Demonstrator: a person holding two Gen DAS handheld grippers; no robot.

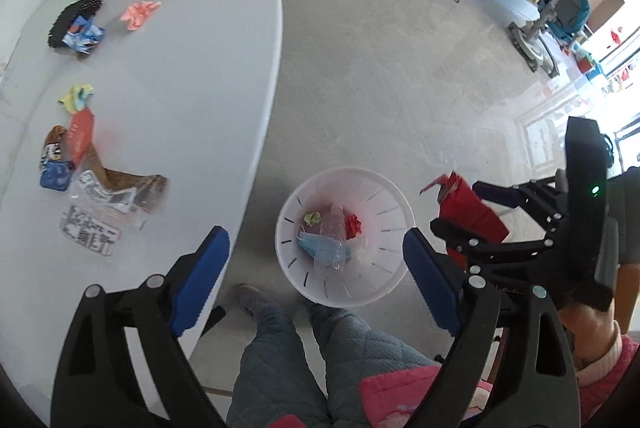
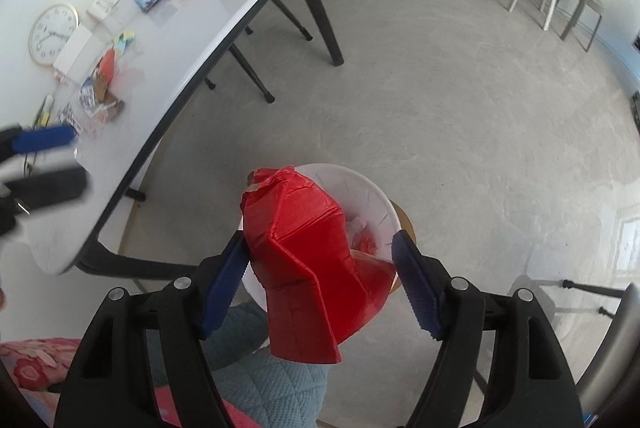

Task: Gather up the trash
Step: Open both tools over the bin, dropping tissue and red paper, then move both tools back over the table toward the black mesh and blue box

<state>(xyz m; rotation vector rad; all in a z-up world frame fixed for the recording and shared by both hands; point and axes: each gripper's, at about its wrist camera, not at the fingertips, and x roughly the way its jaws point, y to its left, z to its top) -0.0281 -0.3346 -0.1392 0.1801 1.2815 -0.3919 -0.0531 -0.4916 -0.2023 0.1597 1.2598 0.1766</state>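
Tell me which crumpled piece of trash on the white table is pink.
The pink crumpled wad at the far end of the white table, beside the blue-and-white wrapper; the nearer crumpled wad is yellow and light blue.

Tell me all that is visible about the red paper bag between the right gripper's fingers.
The red paper bag is a creased, crumpled bag of matte red paper with a torn top edge showing brown inside. It sits tilted between the fingers of the right gripper, above the white bin. The left blue pad touches its side; the other pad stands apart from it, so the jaws look open. It has not yet dropped into the bin.
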